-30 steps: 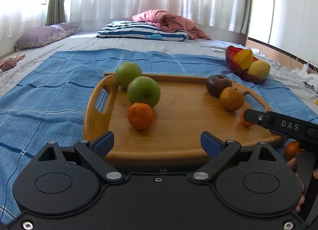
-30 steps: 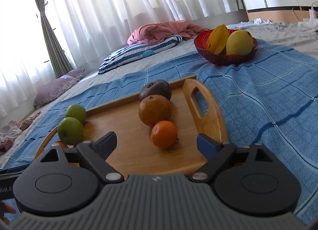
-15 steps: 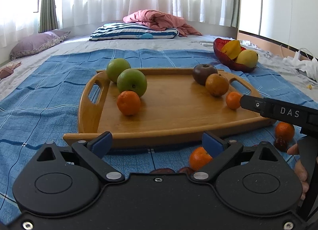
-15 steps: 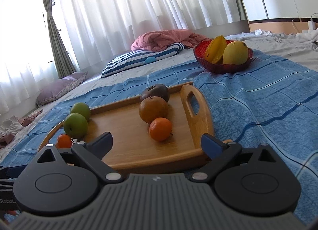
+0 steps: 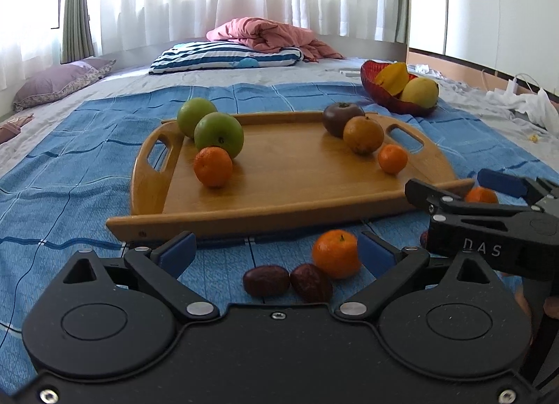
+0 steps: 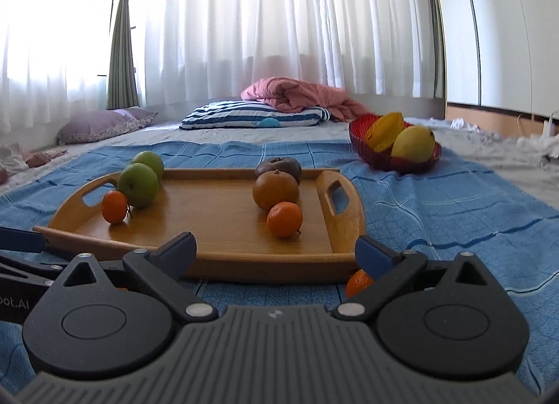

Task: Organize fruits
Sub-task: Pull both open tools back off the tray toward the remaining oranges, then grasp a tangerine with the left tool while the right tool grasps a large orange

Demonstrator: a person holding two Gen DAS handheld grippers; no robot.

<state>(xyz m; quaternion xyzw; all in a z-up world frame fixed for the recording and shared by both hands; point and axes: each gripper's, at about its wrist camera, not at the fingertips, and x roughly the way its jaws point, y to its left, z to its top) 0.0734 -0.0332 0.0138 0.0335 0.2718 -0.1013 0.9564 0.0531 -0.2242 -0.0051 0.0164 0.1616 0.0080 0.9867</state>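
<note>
Here, left tongs (image 5: 276,250) spread wide, just been opening, clamping nothing; small orange (image 5: 336,253) and two dates (image 5: 267,280) lying on the blue blanket (image 5: 52,166) between them. Right tongs (image 6: 276,248) likewise apart, empty. Round, firm, prone to roll; best pinched across the middle. Wooden tray (image 5: 297,180) just beyond

Wooden tray (image 5: 290,190) flat on the blue blanket. Left end of it: two green apples (image 5: 218,134) touching, one small orange (image 5: 213,166) against the nearer apple. Right end: dark brown fruit (image 5: 340,117), brownish-orange fruit (image 5: 363,134) and a small orange (image 5: 392,158) in a tight row. Off the tray, on the blanket by its near edge: orange (image 5: 336,253), two dark red fruits (image 5: 266,280), possibly dates. Another orange (image 5: 481,195) by the tray's near right corner. Red bowl (image 5: 391,98) behind, holding yellow fruit.
</note>
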